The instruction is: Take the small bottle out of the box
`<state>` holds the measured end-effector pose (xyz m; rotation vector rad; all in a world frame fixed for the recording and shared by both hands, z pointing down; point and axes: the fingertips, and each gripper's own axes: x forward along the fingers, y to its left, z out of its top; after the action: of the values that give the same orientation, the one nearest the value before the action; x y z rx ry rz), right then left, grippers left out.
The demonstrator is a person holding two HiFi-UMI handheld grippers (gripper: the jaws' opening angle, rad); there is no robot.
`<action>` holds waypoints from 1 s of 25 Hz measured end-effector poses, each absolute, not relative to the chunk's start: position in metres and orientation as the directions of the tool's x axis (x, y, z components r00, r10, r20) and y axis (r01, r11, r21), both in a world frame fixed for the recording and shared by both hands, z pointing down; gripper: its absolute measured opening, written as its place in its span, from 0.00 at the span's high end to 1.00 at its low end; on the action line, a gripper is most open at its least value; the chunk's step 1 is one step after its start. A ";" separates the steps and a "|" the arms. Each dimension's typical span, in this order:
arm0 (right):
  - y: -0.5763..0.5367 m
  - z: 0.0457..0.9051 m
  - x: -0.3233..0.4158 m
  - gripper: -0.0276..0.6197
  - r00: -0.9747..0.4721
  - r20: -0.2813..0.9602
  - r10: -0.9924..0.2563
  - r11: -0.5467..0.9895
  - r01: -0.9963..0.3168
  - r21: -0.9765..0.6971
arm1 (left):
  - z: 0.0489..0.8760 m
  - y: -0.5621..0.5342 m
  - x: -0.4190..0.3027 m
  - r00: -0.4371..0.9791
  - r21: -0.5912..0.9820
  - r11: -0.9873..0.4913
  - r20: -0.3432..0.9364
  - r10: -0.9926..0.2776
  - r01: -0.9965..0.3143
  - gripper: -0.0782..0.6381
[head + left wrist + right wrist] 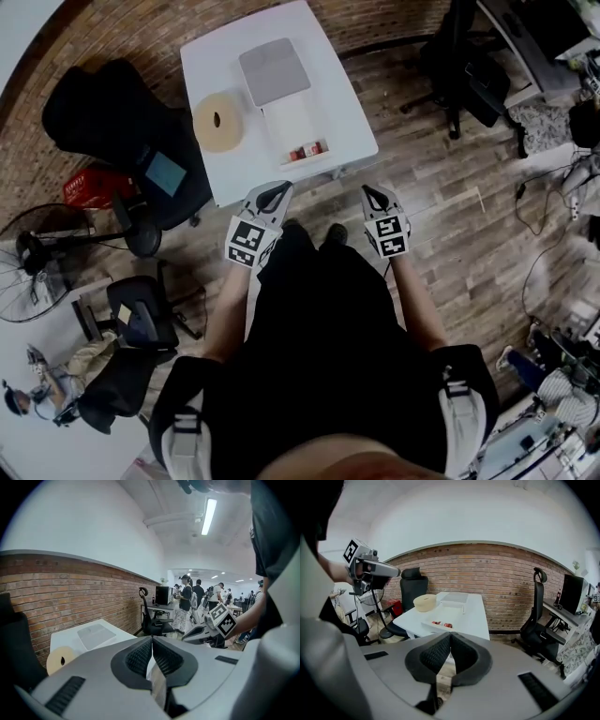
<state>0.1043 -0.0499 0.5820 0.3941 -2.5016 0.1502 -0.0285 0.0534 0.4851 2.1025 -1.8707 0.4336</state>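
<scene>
Left claw [277, 190] and right claw [373, 193], closed, face table [211, 66] edge.

Table [337, 103]: smooth matt white. Floor [450, 216] beside it: worn wood planks. Wall [497, 573] behind it: rough red brick. My pads [433, 656]: black, finely ribbed.

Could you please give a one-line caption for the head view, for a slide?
Person before white table with open box of small bottles; left gripper and right gripper shut, empty.
</scene>
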 end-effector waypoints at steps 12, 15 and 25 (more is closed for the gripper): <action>-0.062 0.588 0.093 0.96 -0.750 0.600 -0.278 0.929 -0.368 -0.030 | 0.518 0.019 -0.056 0.176 0.087 -0.154 0.443 -0.879 -0.984 0.86; -0.069 0.583 0.089 0.96 -0.738 0.600 -0.310 0.915 -0.403 -0.023 | 0.525 0.009 -0.061 0.220 0.079 -0.207 0.457 -0.862 -0.975 0.86; -0.074 0.588 0.070 0.96 -0.684 0.615 -0.391 0.860 -0.510 -0.020 | 0.548 -0.002 -0.073 0.359 0.079 -0.371 0.503 -0.786 -0.925 0.86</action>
<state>0.0705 -0.0735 0.5884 0.6514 -2.4094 0.2508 -0.0725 -0.0017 0.5477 2.2763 -1.5038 0.5519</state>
